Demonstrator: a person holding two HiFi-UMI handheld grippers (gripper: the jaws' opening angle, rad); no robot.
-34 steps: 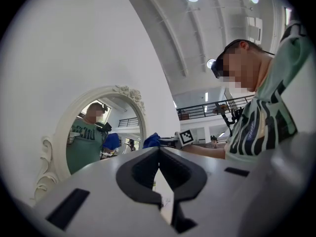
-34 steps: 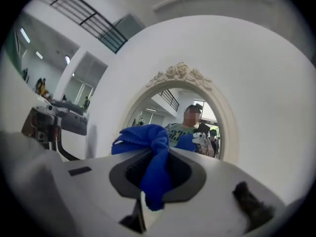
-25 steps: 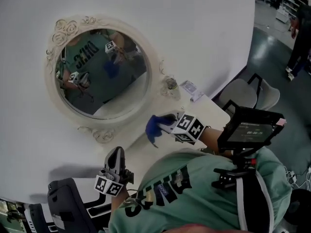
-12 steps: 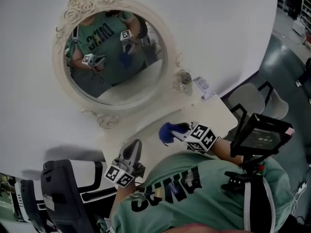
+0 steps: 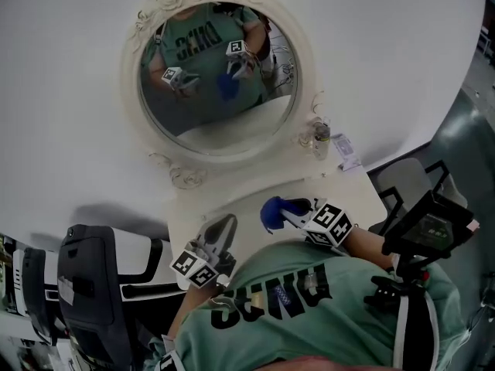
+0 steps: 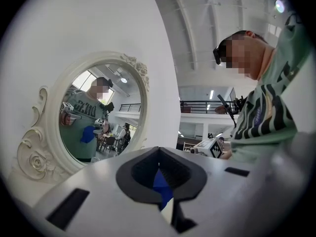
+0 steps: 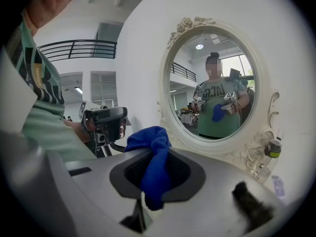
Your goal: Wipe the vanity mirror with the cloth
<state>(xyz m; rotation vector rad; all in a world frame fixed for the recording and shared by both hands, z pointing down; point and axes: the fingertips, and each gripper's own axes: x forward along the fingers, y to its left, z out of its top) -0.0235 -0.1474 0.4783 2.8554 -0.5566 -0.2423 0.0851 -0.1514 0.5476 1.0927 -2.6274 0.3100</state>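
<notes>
The oval vanity mirror (image 5: 220, 91) in its cream carved frame (image 5: 186, 178) stands against the white wall at the back of a small white table (image 5: 240, 199). My right gripper (image 5: 288, 211) hovers over the table's front right, shut on a bunched blue cloth (image 5: 272, 212), well short of the glass. In the right gripper view the cloth (image 7: 153, 152) hangs between the jaws of the right gripper (image 7: 155, 159), with the mirror (image 7: 212, 88) ahead. My left gripper (image 5: 219, 234) is low at the table's front left, jaws together and holding nothing. The left gripper (image 6: 159, 152) faces the mirror (image 6: 98, 117) from the side.
A small glass bottle (image 5: 321, 137) and a flat packet (image 5: 346, 151) sit on the table right of the mirror. A black chair (image 5: 85, 284) stands at the lower left, a grey chair (image 5: 402, 184) at the right. A screen device (image 5: 433, 222) hangs at my right side.
The head view has swung, so the mirror now sits higher and further right in the picture. Both grippers stay low in front of the table, the right one still holding the cloth.
</notes>
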